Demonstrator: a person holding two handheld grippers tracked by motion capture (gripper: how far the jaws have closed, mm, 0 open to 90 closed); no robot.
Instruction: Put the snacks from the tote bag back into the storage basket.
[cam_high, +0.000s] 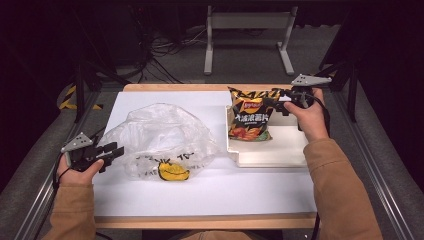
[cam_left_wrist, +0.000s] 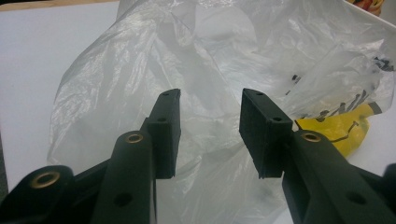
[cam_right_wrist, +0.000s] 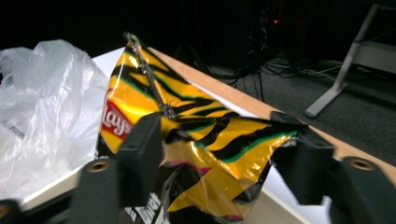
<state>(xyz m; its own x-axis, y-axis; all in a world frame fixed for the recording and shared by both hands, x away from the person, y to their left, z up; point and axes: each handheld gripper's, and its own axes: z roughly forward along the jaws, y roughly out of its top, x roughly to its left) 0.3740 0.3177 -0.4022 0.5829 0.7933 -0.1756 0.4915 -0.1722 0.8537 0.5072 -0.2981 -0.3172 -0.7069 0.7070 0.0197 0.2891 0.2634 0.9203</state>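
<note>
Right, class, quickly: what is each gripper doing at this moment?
Left gripper: open, empty, jaws apart before the crumpled clear plastic bag.
Right gripper: jaws around the yellow-and-black crisp packet; grip cannot be told.

White table: plastic bag, tray.

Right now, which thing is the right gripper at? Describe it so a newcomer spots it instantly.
Start at the white table and go to the shallow white tray on its right side. A chip bag stands at the tray's far left corner, its top between the right gripper jaws. It is glossy yellow with black stripes and a red logo, unlike the clear crumpled plastic bag to its left.
</note>
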